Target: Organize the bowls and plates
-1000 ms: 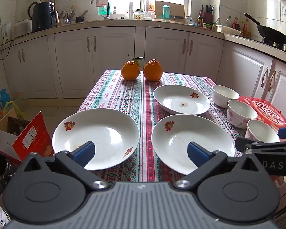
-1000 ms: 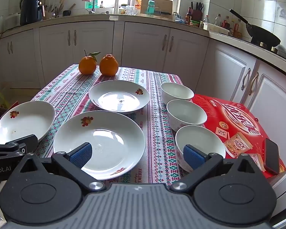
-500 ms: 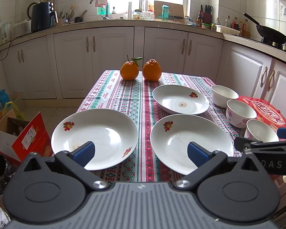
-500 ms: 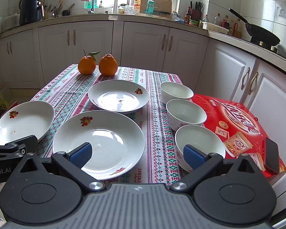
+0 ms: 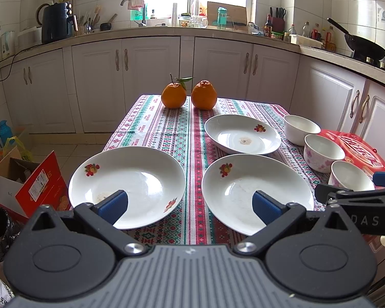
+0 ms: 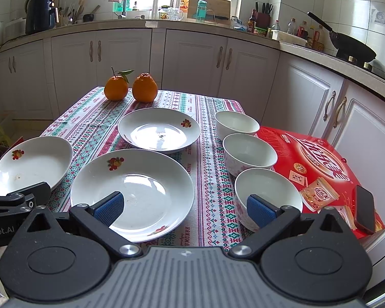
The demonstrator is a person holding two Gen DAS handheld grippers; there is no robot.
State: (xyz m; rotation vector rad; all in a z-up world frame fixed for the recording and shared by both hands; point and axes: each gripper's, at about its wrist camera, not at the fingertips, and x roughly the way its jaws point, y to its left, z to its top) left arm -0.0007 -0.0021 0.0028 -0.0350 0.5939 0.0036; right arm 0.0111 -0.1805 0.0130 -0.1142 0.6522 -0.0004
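Three white plates with fruit prints lie on the patterned tablecloth: a near-left plate (image 5: 131, 182) (image 6: 36, 161), a near-middle plate (image 5: 254, 187) (image 6: 141, 187) and a far plate (image 5: 241, 134) (image 6: 159, 129). Three white bowls stand in a row on the right: far bowl (image 5: 301, 129) (image 6: 237, 124), middle bowl (image 5: 323, 152) (image 6: 249, 152), near bowl (image 5: 351, 177) (image 6: 267, 192). My left gripper (image 5: 190, 205) hangs open over the table's near edge between the two near plates. My right gripper (image 6: 184, 206) is open, between the middle plate and the near bowl. Neither holds anything.
Two oranges (image 5: 174, 95) (image 6: 143, 87) sit at the table's far end. A red box (image 6: 318, 169) with a phone (image 6: 364, 209) on it lies right of the bowls. A cardboard box (image 5: 25, 179) stands on the floor at left. White cabinets (image 5: 154, 77) ring the room.
Both views have shifted only slightly; plates, bowls and both open grippers stay where they were.
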